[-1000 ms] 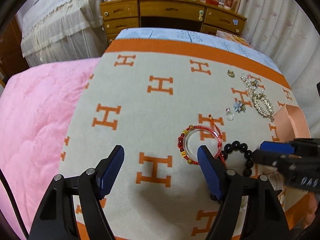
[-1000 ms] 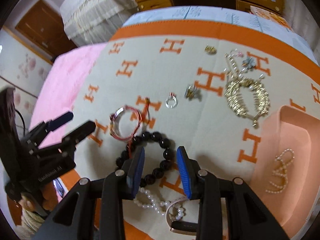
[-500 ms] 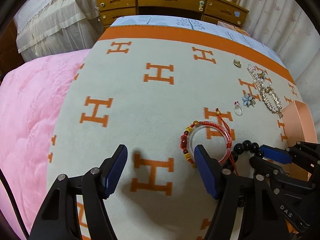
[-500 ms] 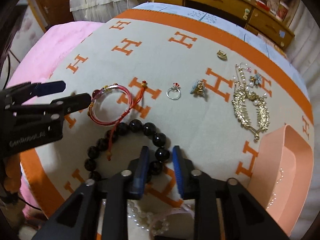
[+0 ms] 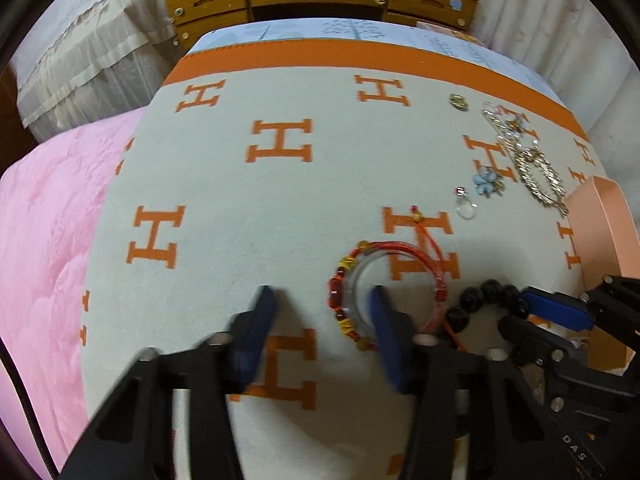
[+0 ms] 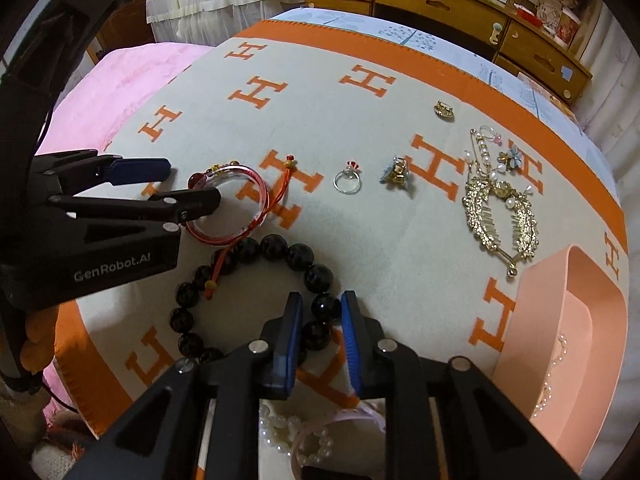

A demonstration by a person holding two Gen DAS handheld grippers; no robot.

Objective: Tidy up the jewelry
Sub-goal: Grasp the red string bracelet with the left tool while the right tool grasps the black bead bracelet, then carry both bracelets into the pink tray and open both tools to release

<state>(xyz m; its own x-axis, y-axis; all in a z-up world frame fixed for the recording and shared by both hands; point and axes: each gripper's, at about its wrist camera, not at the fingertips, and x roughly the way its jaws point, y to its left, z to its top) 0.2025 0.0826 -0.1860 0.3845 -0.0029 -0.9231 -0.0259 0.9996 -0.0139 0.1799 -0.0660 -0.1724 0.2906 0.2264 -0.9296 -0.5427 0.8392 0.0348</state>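
The right gripper (image 6: 318, 312) is clenching one bead of the black round-bead bracelet (image 6: 276, 248) at lower centre of its own view; the left view is cutting that grip off. The left gripper (image 5: 322, 312), blurred, has just been closing and is straddling the near rim of the red-cord clear bangle (image 5: 400, 248), pads not yet pressing. At right, the peach oblong tray (image 6: 532, 320) is holding a partly hidden pearl strand (image 6: 560, 352).

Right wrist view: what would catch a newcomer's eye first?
The right gripper, its jaws having just closed, pinches one bead of the black bead bracelet at the front. To its left, the left gripper, jaws just closing, straddles the red bracelet at its rim. A gold hair clip glitters beside the pink tray.
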